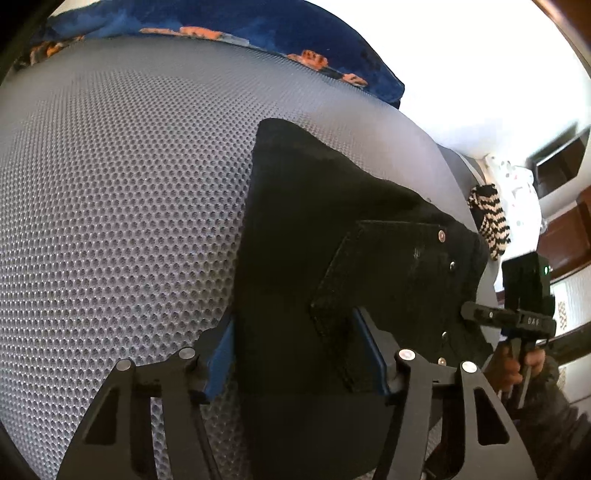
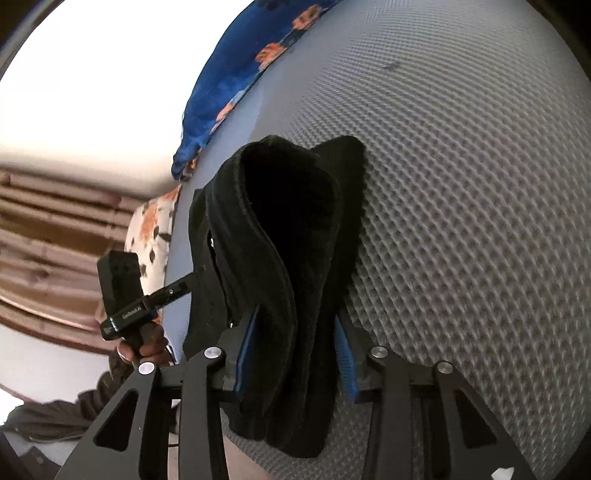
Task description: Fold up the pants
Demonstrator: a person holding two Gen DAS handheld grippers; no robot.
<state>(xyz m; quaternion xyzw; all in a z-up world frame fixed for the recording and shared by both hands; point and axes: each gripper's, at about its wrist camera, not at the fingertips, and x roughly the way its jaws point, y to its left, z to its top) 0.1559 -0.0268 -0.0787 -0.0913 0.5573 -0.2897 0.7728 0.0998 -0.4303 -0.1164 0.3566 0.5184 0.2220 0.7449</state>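
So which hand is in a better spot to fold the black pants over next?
Probably the right. The right hand-held gripper has a thick bunched fold of the black pants between its fingers. The left hand-held gripper only straddles flat cloth by the back pocket.

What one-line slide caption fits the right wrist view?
Right gripper clamps bunched black pants over grey mesh mat.

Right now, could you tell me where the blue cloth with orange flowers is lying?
The blue cloth with orange flowers lies bunched along the far edge of the grey honeycomb mat, beyond the black pants, at the top of both wrist views.
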